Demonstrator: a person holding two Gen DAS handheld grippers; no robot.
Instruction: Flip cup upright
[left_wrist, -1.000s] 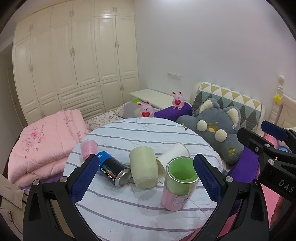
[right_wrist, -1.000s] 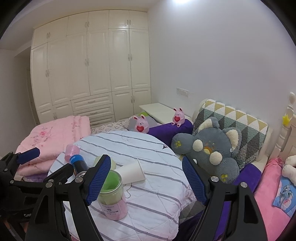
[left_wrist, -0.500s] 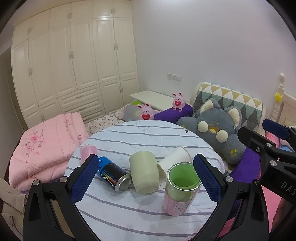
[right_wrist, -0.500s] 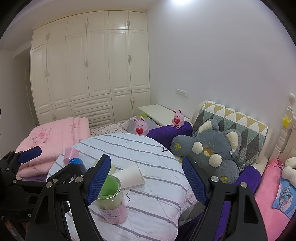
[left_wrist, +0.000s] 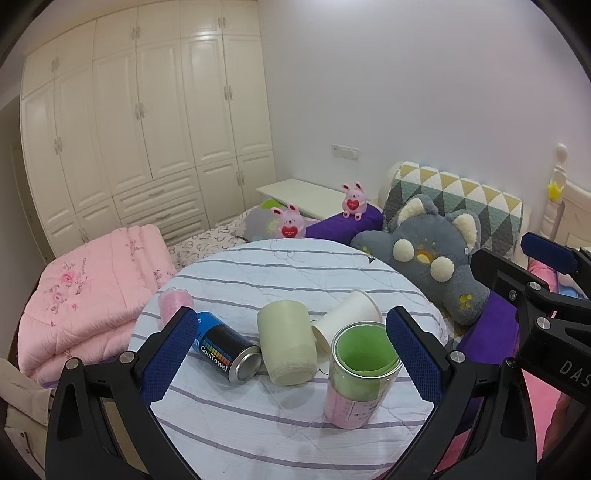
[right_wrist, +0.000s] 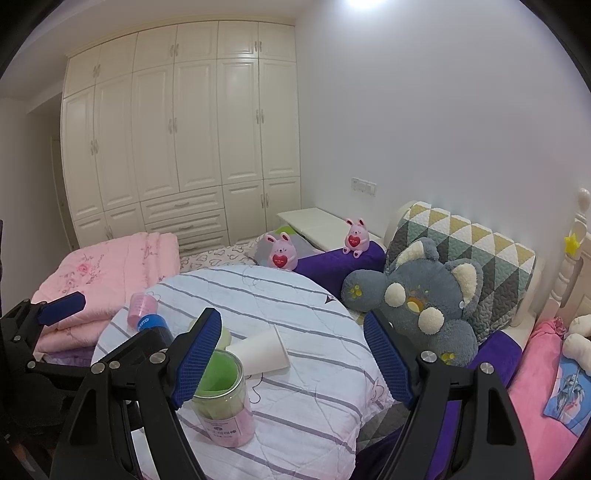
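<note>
A cream cup (left_wrist: 286, 343) stands upside down on the round striped table (left_wrist: 280, 266). A white paper cup (left_wrist: 347, 317) lies on its side just right of it, and shows in the right wrist view (right_wrist: 260, 350) too. My left gripper (left_wrist: 291, 358) is open and empty, held above the table's near side with the cream cup between its fingers' line of sight. My right gripper (right_wrist: 291, 358) is open and empty, to the right of the cups. The cream cup (right_wrist: 225, 334) is mostly hidden there.
A clear jar with green and pink inside (left_wrist: 360, 376) stands upright in front of the cups. A blue can (left_wrist: 221, 345) lies on its side at left, beside a pink cup (left_wrist: 173, 301). A grey plush cushion (left_wrist: 424, 254) and a pink quilt (left_wrist: 92, 291) flank the table.
Both grippers have drawn back and risen slightly, so the table objects sit a little lower in view. Nothing on the table has moved.
</note>
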